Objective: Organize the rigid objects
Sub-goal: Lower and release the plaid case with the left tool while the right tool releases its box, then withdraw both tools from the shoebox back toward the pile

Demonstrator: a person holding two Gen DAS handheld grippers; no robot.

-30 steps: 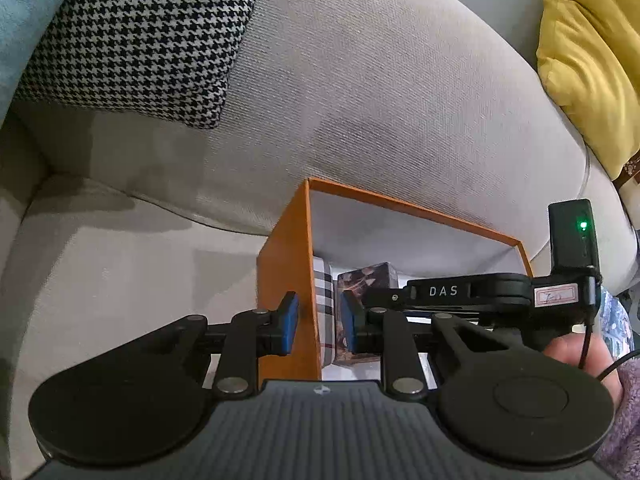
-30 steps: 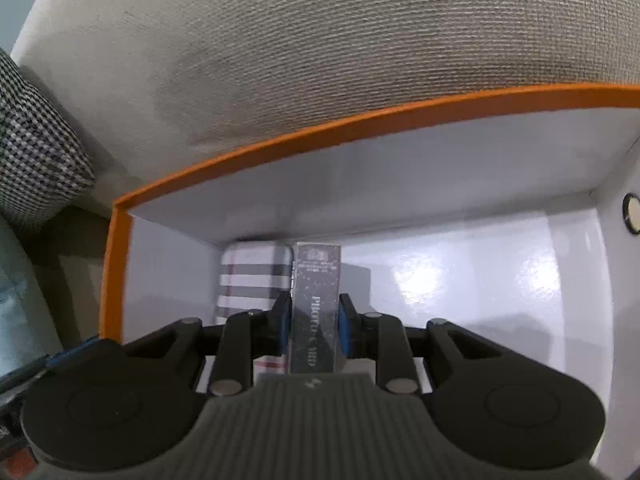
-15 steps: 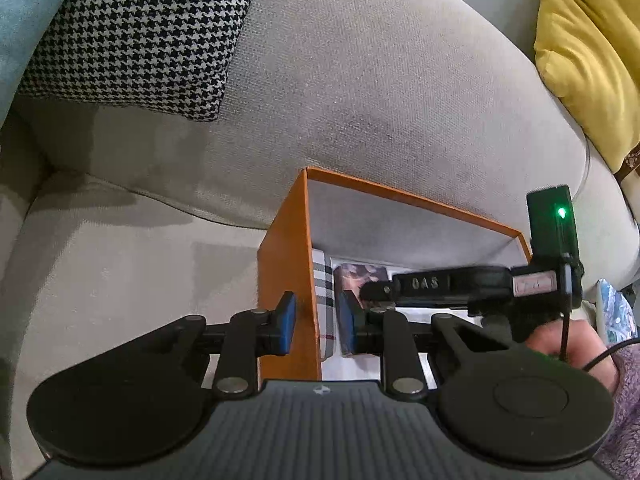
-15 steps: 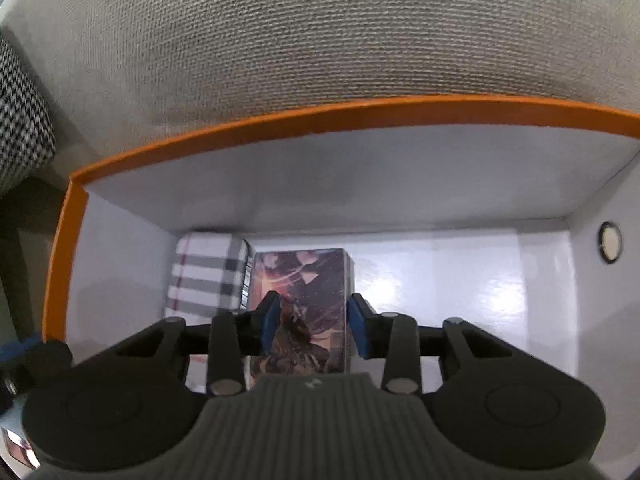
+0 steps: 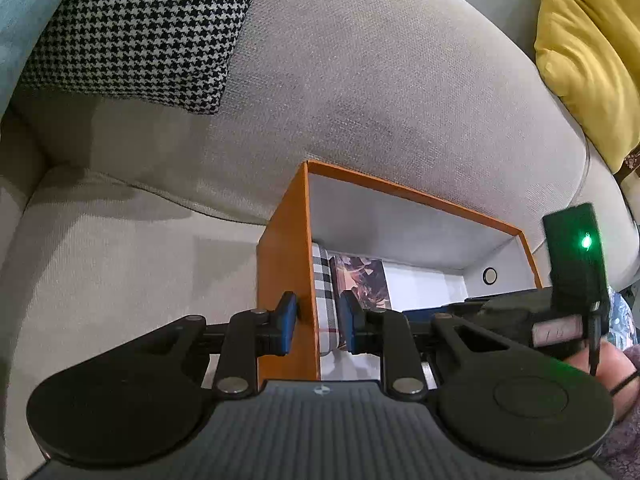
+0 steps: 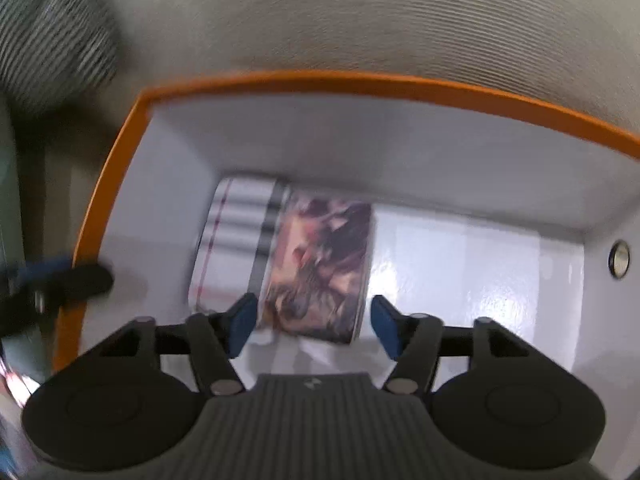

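On the beige sofa (image 5: 360, 80), against its back cushion, sits an orange box (image 5: 286, 264) with a white interior, open at the top. A houndstooth cushion (image 5: 140, 28) leans at the upper left of the left wrist view and a yellow cushion (image 5: 592, 52) at the upper right.

Inside the box, two small cartons lie side by side in the left corner by the far wall: a plaid-patterned box (image 6: 236, 240) next to the left wall, and a box with printed artwork (image 6: 320, 268) touching its right side. The rest of the white floor to the right is bare, and a small round fitting (image 6: 618, 258) shows on the right wall.

The left gripper (image 5: 318, 330) straddles the left wall of the orange box, one blue pad outside and one inside; the jaws are drawn narrow and pinch that wall near its rim. The plaid-patterned box lies just beyond the inner pad.

The right gripper (image 6: 314, 328) points steeply down into the box, directly over the near end of the artwork box. Its jaws are opening and stand wide, with a visible gap between each blue pad and the carton's sides, so the carton lies between them unpressed on the box floor. The right wrist view is motion-blurred. A person's hand (image 5: 608, 372) shows at the right edge of the left wrist view, behind the right gripper's body.
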